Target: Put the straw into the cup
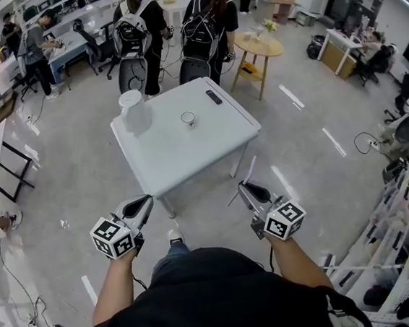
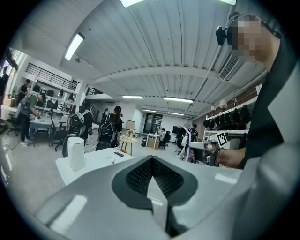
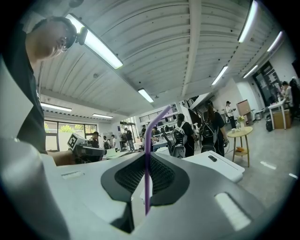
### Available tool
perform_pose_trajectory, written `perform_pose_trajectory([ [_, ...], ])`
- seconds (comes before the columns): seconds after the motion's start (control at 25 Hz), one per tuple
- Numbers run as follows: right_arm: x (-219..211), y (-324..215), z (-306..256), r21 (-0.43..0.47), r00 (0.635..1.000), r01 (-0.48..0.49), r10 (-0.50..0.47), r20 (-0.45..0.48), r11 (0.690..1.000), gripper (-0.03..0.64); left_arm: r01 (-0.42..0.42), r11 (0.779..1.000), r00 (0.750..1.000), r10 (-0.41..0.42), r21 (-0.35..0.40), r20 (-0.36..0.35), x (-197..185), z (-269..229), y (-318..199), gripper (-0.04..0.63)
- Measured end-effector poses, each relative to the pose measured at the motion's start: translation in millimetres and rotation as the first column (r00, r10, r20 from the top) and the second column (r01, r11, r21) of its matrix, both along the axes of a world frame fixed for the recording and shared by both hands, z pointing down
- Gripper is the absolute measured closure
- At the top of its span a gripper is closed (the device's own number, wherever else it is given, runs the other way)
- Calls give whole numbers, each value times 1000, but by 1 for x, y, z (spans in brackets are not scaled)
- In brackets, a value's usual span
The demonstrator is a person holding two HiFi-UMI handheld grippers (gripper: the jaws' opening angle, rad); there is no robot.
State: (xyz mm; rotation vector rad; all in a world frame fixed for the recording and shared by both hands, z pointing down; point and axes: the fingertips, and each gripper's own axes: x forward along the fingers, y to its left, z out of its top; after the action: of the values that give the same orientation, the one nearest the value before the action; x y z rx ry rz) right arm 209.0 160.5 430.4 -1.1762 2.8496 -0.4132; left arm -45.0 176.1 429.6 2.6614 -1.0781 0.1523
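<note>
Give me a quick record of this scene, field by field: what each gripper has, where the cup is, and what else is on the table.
right gripper: shut on the purple straw, which sticks up out of the jaws with its top bent
left gripper: shut, nothing between the jaws
cup: upright near the middle of the white table, no straw in it
also on the table: white jug at the far left corner, dark flat object near the far edge
gripper position: both on the near side of the table, not over it
</note>
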Motion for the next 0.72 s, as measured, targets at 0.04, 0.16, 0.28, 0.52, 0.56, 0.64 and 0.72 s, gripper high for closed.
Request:
perform_pose_trajectory([
  [0.04, -1, -3, 1, 0, 1000, 1, -1, 0, 1000, 566, 0, 1000, 1000, 0, -2, 0, -1, 1, -2, 595],
  [0.16, -5, -11, 2, 1, 1000, 2, -2, 0, 1000, 566, 0, 1000, 1000, 0, -6, 0, -6, 3, -11, 595],
  [0.28, -7, -19, 3, -5, 1000, -3, 3, -5, 1000, 566, -1, 1000, 1000, 1, -6, 0, -10, 4, -18, 595],
  [0.52, -23, -34, 4, -12, 1000, -5, 5, 2, 1000, 566, -17, 1000, 1000, 17, -18, 1, -20, 8, -36, 595],
  [0.56, -24, -37, 5, -15, 1000, -6, 6, 3, 1000, 566, -19, 1000, 1000, 19, -18, -1, -21, 9, -40, 595],
  [0.64, -26, -42, 9, -19, 1000, -11, 11, 2, 1000, 566, -24, 1000, 1000, 23, -18, -5, -23, 11, -48, 595],
  [0.72, -30, -49, 13, -22, 1000, -15, 15, 1, 1000, 566, -32, 999, 999, 31, -19, -9, -25, 14, -56, 595],
])
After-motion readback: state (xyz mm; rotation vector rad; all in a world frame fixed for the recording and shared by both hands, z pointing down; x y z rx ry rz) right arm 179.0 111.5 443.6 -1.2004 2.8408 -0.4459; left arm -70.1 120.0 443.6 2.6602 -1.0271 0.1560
